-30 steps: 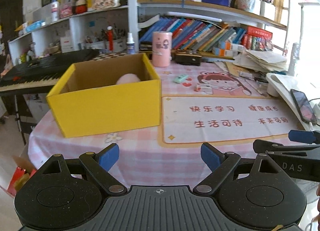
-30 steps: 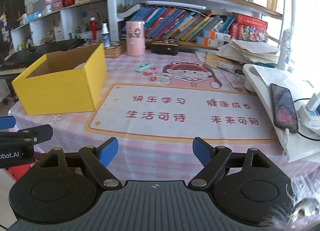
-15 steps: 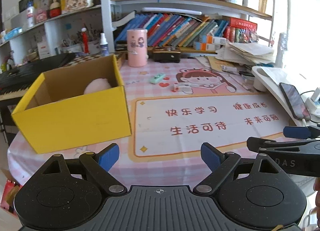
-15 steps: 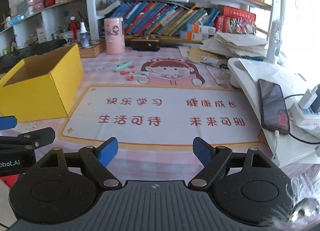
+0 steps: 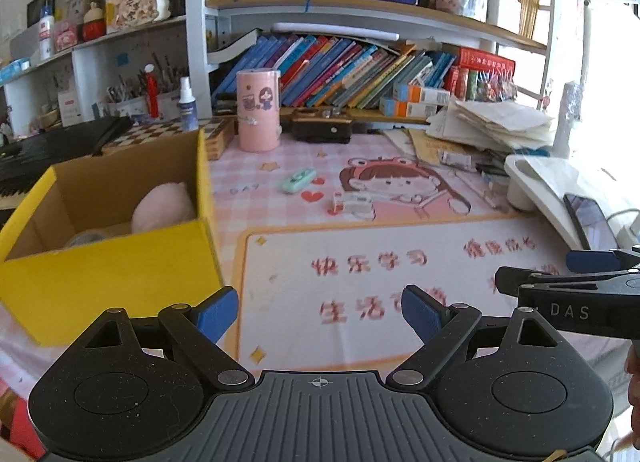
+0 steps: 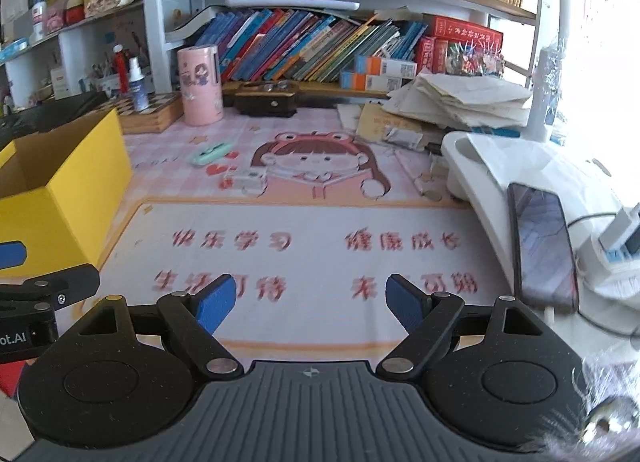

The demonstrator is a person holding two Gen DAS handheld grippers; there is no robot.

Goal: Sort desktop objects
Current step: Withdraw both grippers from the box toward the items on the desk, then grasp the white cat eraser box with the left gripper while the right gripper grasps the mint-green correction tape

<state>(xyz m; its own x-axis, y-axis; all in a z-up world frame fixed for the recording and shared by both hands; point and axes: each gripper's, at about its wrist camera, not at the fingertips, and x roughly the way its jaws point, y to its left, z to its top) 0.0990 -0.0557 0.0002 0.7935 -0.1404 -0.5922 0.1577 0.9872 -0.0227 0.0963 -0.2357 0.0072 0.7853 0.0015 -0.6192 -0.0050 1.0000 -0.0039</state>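
A yellow cardboard box (image 5: 120, 262) stands at the left of the desk and holds a pink plush (image 5: 162, 208); it also shows in the right wrist view (image 6: 60, 198). A small teal item (image 5: 298, 180) (image 6: 210, 153) and a small white and red item (image 5: 352, 204) (image 6: 244, 181) lie on the pink desk mat (image 5: 380, 262) beyond both grippers. My left gripper (image 5: 320, 312) is open and empty above the mat's near edge. My right gripper (image 6: 306, 302) is open and empty, to the right of the left one.
A pink cylinder cup (image 5: 258, 110), a dark case (image 5: 322, 128) and rows of books (image 5: 360, 74) line the back. Loose papers (image 5: 500, 122), a white lamp base (image 6: 480, 166) and a phone (image 6: 542, 246) sit at the right. A keyboard (image 5: 52, 150) lies at far left.
Both grippers have moved forward and to the right over the mat, so the yellow box has slid left in both views. Both stay open.
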